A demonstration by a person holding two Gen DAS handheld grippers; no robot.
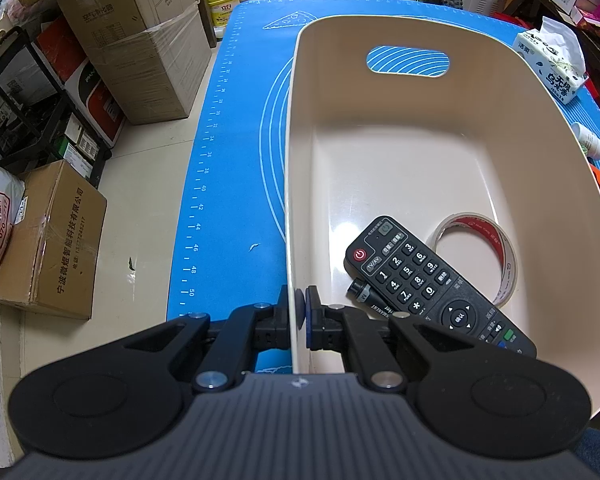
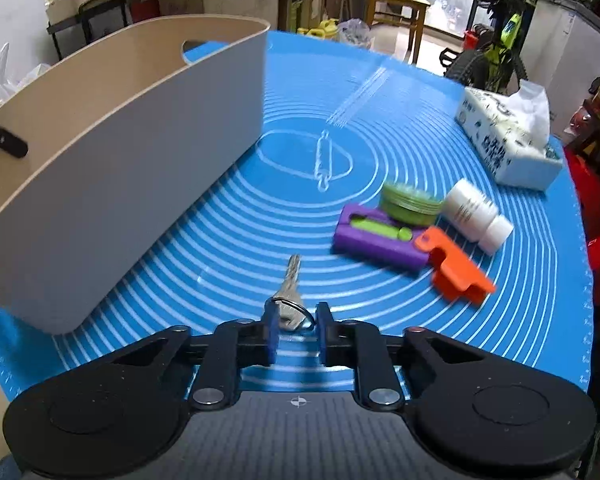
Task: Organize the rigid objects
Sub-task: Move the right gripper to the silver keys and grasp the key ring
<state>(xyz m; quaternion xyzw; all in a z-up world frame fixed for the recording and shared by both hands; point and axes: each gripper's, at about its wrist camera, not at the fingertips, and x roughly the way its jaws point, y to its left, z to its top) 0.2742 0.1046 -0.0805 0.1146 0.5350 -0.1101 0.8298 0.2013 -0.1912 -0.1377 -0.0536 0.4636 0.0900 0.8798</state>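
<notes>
I am pinching the bin [image 1: 400, 168] wall with the left gripper [image 1: 299, 305] fingers, remote [image 1: 428, 280] and tape [image 1: 484, 252] already inside, while the right gripper [image 2: 294, 326] fingers are straddling the key [image 2: 290, 300] at lower centre, grip uncertain; the lower-right pieces are waiting.

Ahead and right of the left fingers, a black remote control [image 1: 432, 284] is showing "TV/AV", number keys 0 to 9 and a "确认" centre key. Left of those fingers, the blue mat [image 1: 204, 208] is carrying a ruler scale reading 34 up to 50 along its edge. Further left, a cardboard box [image 1: 60, 240] on the floor is displaying "宁波微煜智能科技有限公司". Far ahead to the right, a tissue pack [image 1: 552, 68] is reading "洁柔".
</notes>
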